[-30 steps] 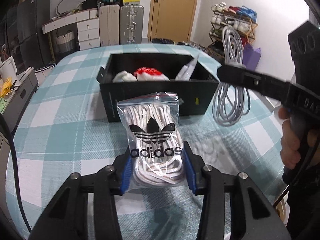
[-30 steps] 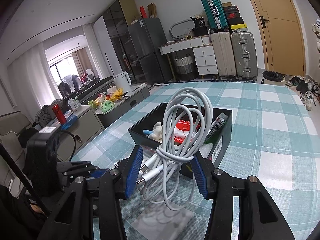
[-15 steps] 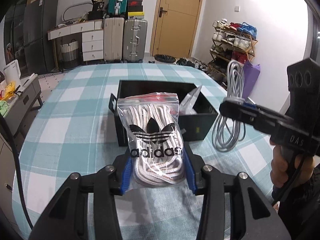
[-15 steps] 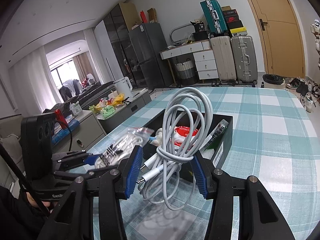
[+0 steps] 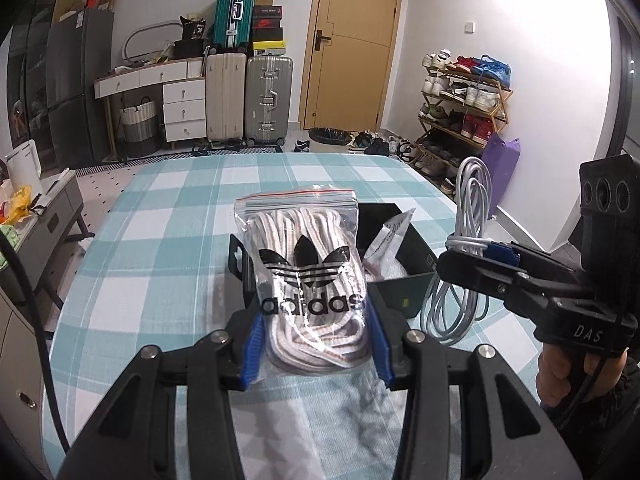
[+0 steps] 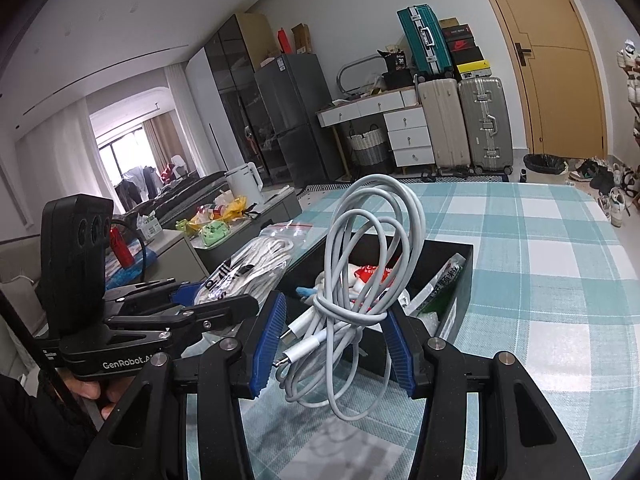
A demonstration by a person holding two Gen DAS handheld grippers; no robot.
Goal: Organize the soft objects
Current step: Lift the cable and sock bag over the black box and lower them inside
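Note:
My left gripper (image 5: 316,344) is shut on a clear zip bag of white laces (image 5: 308,276) with a black adidas logo, held upright above the table in front of the black box (image 5: 404,280). In the right wrist view the bag of laces (image 6: 248,268) hangs left of the black box (image 6: 456,304). My right gripper (image 6: 336,344) is shut on a coiled white cable (image 6: 360,276), lifted just before the box's near wall. The left wrist view shows that coiled cable (image 5: 468,248) dangling at the box's right side. Inside the box lie white and red soft items and a packet (image 6: 436,280).
The table wears a teal and white checked cloth (image 5: 160,248). A person's hand (image 5: 560,376) grips the right tool's handle. Suitcases (image 5: 248,92), drawers, a door and a shoe rack (image 5: 460,112) stand beyond the table. A low cabinet with clutter (image 6: 216,228) stands at the left.
My left gripper has risen with the bag of laces and tipped its view upward, so the box now sits lower and behind the bag. The right gripper and cable stayed put.

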